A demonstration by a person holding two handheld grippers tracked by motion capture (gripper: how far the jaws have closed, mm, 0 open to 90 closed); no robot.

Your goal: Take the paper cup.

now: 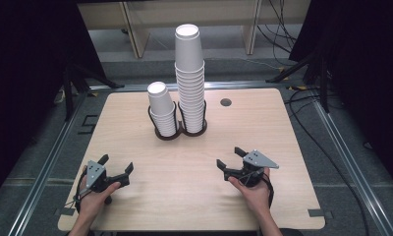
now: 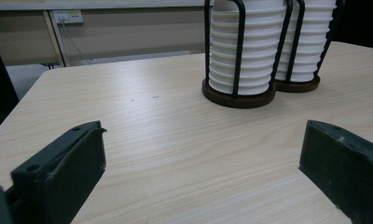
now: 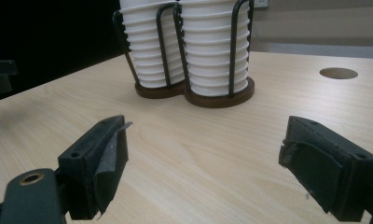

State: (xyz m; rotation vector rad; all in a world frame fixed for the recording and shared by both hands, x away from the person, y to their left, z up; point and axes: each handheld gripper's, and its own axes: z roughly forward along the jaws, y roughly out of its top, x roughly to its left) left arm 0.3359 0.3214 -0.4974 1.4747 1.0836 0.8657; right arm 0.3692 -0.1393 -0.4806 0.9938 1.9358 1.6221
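The table (image 1: 135, 196) carries a black wire holder (image 1: 181, 130) with 2 round seats, standing at the middle of its far half. The right seat holds the tall stack (image 1: 190, 73) of white paper cups and the left seat holds the short stack (image 1: 162, 108); the 2 stacks stand just beside each other, mouths down.

I judge these cups very light, thin and easy to crush, and their smooth sides may slip. Nested cups also tend to stick, so more than 1 can come up together. The best place to take hold looks like the top cup of a stack, near its closed upper end above the next rim, with only a gentle squeeze.

The left gripper (image 1: 115, 167) and the right gripper (image 1: 229, 158) rest near the front edge, well apart from the holder. Both have their jaws wide apart and empty.
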